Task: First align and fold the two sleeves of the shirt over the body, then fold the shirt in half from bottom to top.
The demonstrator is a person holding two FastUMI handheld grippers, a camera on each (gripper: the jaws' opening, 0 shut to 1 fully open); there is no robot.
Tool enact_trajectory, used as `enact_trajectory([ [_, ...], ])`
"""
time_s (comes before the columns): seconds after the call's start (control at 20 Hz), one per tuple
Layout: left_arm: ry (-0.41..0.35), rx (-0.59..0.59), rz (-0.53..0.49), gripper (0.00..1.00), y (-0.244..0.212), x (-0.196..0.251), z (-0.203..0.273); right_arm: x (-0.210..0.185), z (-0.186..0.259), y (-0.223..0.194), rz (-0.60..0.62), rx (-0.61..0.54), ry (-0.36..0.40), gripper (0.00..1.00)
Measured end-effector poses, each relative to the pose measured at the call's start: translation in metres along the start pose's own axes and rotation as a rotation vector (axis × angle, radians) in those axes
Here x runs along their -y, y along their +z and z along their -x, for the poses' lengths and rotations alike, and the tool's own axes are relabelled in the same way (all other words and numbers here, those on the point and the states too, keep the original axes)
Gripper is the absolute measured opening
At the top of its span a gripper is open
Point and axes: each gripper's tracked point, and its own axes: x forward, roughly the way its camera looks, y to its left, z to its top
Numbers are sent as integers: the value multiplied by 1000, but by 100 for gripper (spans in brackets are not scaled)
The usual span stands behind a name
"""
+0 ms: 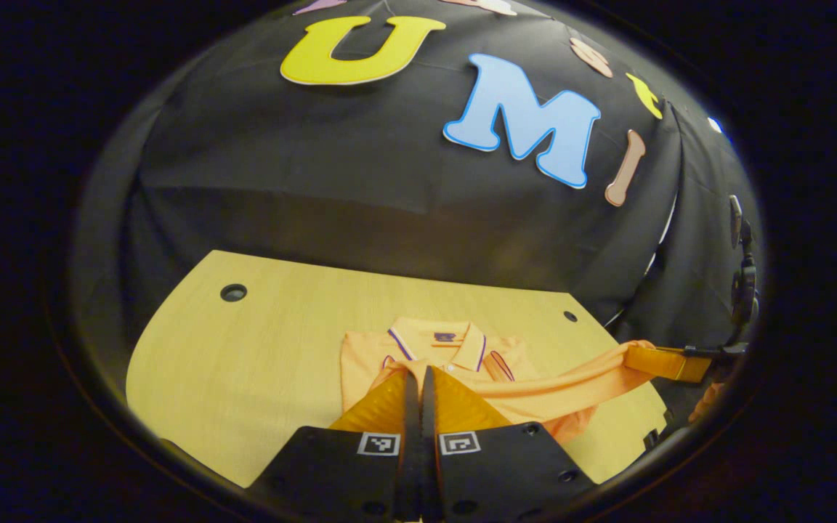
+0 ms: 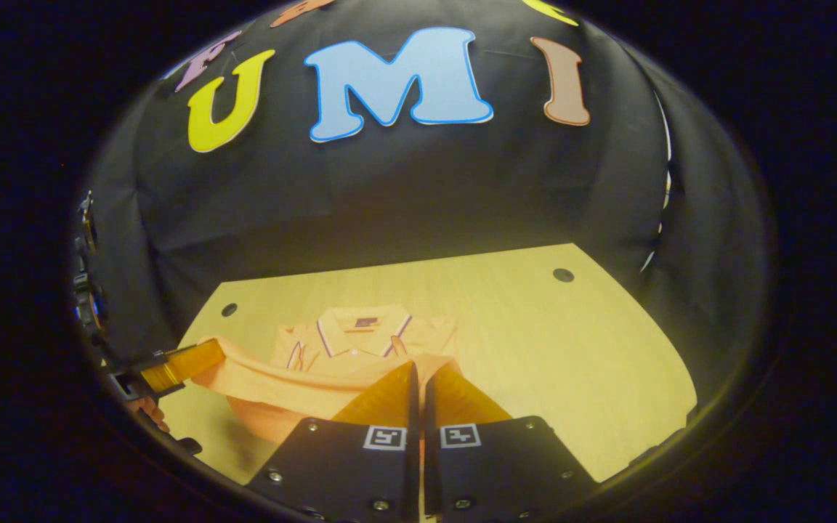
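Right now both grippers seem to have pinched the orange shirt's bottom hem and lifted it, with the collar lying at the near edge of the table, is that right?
Not quite: the collar lies at the far side, toward the booth wall, as the right gripper view shows. The rest holds: the left gripper and right gripper each pinch the orange shirt, its hem raised off the table.

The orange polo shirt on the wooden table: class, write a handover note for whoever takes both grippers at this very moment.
Left gripper: shut on the hem of the orange polo shirt, one corner lifted.
Right gripper: shut on the other hem corner; also visible in the left gripper view.
Shirt lies collar toward the booth wall on the light wooden table, with the bottom edge raised between the grippers.
Done: sleeves look folded in over the body.
Left: carry the hem up to the collar, lay it flat, release both grippers.
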Motion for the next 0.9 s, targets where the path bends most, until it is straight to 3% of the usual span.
enact_trajectory([
  [0.5,27,82,-99,5,26,-15,-70,3,-77,34,6,13,-25,3],
  [0.9,74,147,-125,6,31,-32,-113,4,-140,35,7,39,-44,3],
])
